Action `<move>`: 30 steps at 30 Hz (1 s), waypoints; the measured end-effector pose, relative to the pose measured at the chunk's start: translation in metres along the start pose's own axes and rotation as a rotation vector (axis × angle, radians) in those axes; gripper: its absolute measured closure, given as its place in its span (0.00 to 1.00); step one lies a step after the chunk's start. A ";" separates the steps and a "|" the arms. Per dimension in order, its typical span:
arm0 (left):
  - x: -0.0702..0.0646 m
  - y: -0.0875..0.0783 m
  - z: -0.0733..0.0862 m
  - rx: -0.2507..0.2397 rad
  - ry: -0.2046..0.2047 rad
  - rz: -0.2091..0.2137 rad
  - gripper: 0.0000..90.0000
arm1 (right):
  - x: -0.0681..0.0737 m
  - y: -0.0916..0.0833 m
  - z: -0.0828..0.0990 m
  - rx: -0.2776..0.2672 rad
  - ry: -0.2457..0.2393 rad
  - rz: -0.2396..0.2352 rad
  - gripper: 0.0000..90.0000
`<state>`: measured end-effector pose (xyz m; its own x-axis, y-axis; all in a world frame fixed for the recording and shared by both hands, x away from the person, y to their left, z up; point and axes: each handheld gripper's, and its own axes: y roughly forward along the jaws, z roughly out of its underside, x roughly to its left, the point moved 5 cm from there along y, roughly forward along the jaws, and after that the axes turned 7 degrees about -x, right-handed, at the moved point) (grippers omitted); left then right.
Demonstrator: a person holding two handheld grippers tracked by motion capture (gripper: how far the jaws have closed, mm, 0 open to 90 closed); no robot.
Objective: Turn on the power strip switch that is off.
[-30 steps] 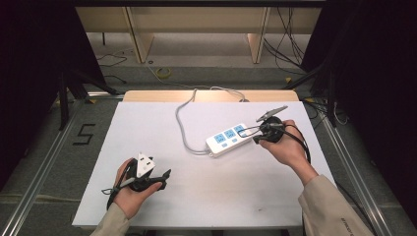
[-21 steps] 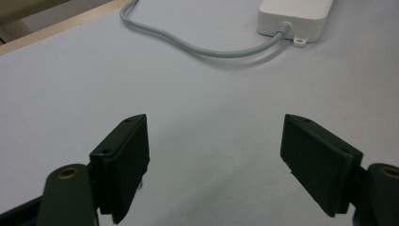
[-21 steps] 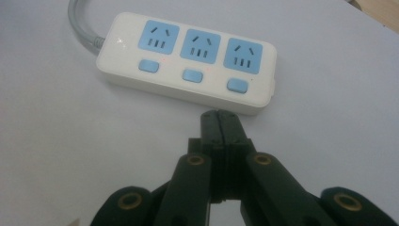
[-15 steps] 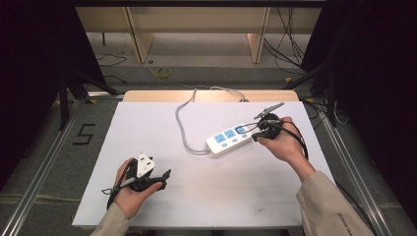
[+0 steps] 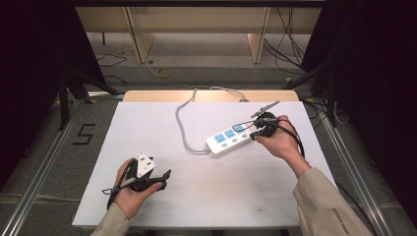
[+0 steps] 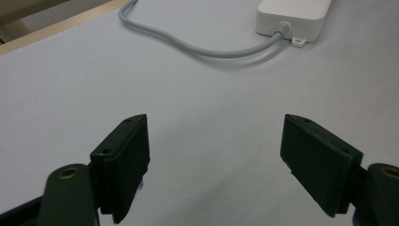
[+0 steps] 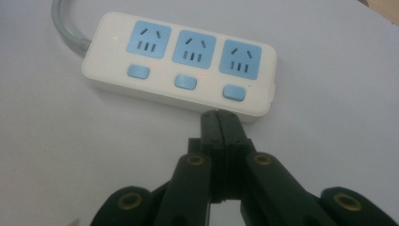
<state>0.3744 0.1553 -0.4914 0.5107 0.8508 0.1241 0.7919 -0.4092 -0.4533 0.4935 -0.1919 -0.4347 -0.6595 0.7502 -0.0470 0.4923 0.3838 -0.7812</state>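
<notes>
A white power strip (image 5: 229, 139) with three blue sockets and three blue switches lies right of centre on the white table. Its grey cable (image 5: 182, 123) loops off toward the far edge. My right gripper (image 5: 254, 135) is at the strip's right end. In the right gripper view its jaws (image 7: 219, 117) are shut with nothing between them, tips just in front of the power strip (image 7: 179, 66) near its right-hand switch (image 7: 234, 92). My left gripper (image 5: 164, 179) rests near the table's front left, open and empty (image 6: 216, 141), pointing toward the power strip's cable end (image 6: 291, 14).
The white table top (image 5: 236, 191) ends in a wooden strip (image 5: 147, 96) at the far edge. Beyond it are wooden shelf legs (image 5: 137, 39) and loose cables on the floor. A "5" mark (image 5: 84, 133) lies on the floor to the left.
My right gripper has edged slightly left toward the strip's end, still shut. The left hand has stayed put.
</notes>
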 end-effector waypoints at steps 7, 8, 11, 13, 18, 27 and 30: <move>0.000 0.000 0.000 0.000 -0.001 0.000 0.27 | -0.002 0.004 -0.002 0.006 0.007 0.004 1.00; 0.000 0.000 0.000 0.000 -0.001 -0.001 0.27 | -0.002 0.004 -0.002 0.008 0.009 0.003 1.00; 0.000 0.000 0.000 0.000 -0.001 0.000 0.27 | -0.003 0.006 -0.003 0.012 0.010 0.006 1.00; 0.000 0.000 0.000 0.000 -0.001 0.000 0.27 | -0.004 0.007 -0.003 0.013 0.009 0.005 1.00; 0.000 0.000 0.000 -0.001 0.000 0.000 0.27 | -0.005 0.009 -0.006 0.014 0.007 0.010 1.00; 0.000 0.000 0.000 -0.001 0.003 0.000 0.27 | -0.007 0.012 -0.009 0.024 0.007 0.015 1.00; 0.000 0.000 0.000 0.000 0.003 0.000 0.27 | -0.008 0.014 -0.010 0.027 0.008 0.017 1.00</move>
<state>0.3746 0.1548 -0.4914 0.5115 0.8499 0.1266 0.7921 -0.4092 -0.4529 0.5108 -0.1871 -0.4388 -0.6469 0.7606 -0.0556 0.4875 0.3563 -0.7971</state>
